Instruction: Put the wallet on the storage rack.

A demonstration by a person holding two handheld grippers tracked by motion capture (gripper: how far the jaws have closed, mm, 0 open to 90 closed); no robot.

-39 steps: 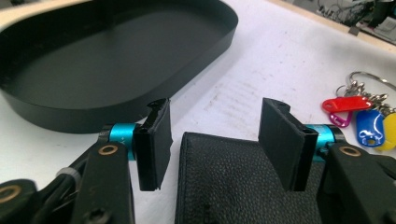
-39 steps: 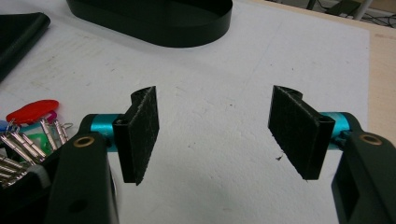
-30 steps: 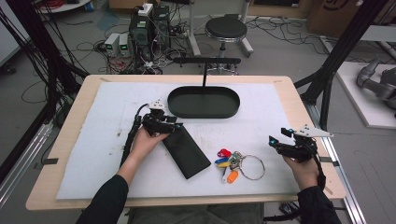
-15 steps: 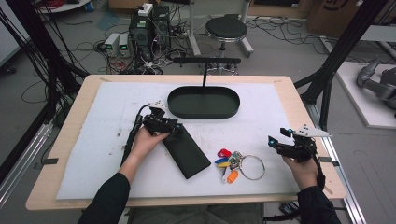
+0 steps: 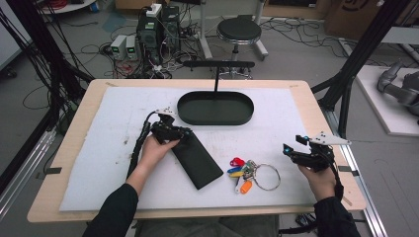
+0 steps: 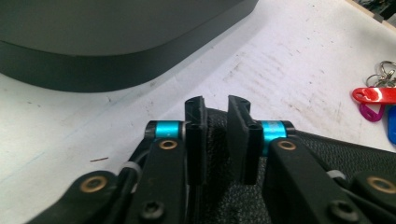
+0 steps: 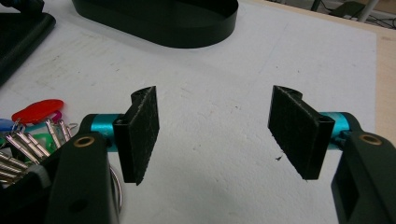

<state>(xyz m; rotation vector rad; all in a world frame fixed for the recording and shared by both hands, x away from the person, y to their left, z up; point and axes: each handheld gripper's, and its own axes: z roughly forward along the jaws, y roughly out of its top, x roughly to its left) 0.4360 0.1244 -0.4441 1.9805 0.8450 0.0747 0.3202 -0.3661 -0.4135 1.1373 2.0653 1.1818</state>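
A black textured pouch (image 5: 197, 158) lies slantwise on the white mat, left of a bunch of keys with coloured tags (image 5: 244, 170). My left gripper (image 5: 180, 134) sits at the pouch's upper end. Its jaws have just been closing, and in the left gripper view (image 6: 217, 135) they stand close together with the pouch's fabric (image 6: 327, 154) pinched between the pads. My right gripper (image 5: 289, 150) rests low over the mat to the right of the keys. It stands open (image 7: 212, 123) with bare mat between its pads, and the keys (image 7: 37, 112) lie at its left.
A black oval tray (image 5: 247, 111) sits at the back middle of the mat, with a T-shaped stand (image 5: 216, 79) rising from it. The tray's wall (image 6: 93, 70) lies just beyond my left gripper. A large key ring (image 5: 267, 177) lies beside the keys. Wooden table edges surround the mat.
The left gripper's jaws have drawn together on the upper end of the pouch. Both hands and the keys stay where they were.
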